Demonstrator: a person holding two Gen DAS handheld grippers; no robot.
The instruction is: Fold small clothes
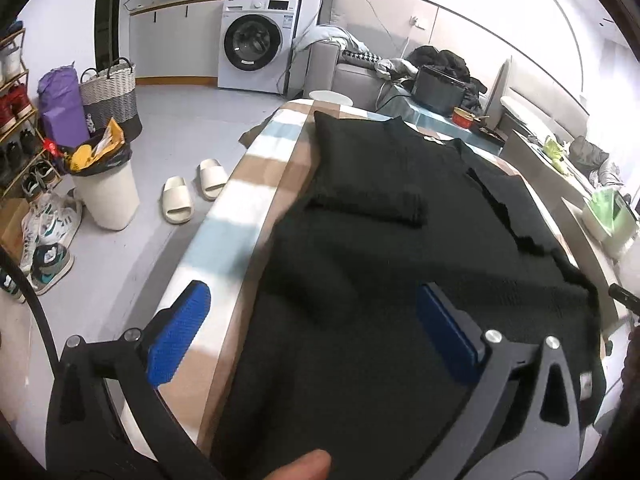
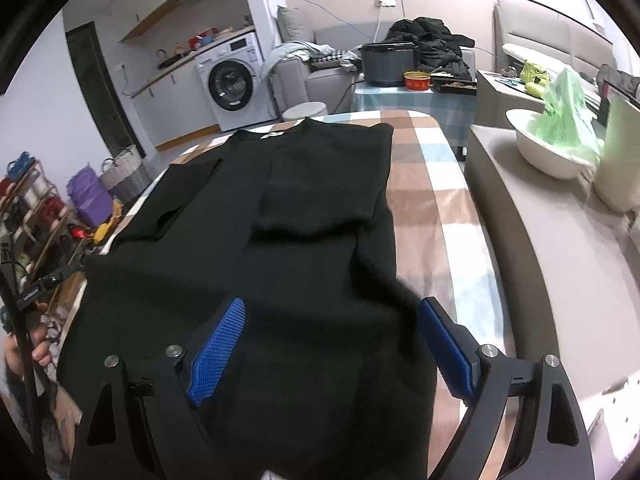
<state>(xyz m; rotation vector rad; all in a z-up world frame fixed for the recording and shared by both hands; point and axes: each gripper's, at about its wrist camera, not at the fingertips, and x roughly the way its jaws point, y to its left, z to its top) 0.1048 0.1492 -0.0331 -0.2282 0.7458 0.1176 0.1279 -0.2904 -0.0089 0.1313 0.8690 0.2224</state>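
The black garment (image 2: 304,208) lies flat on the checked board (image 2: 432,200), collar at the far end, both sleeves folded inward across the body. The left gripper (image 1: 312,336) and the right gripper (image 2: 332,344) hover over the near hem, jaws spread wide — neither grips any fabric.

Step in hand, as judged: take the hem at both corners for the bottom-to-collar fold.

- Lower each gripper until one pad slides under the hem edge; the hem itself lies partly below the frame, so its exact line cannot be confirmed.
- Close on all layers at equal distance from each side.
- Lift together and carry forward level — uneven height would skew the fold and drag the tucked sleeves out.
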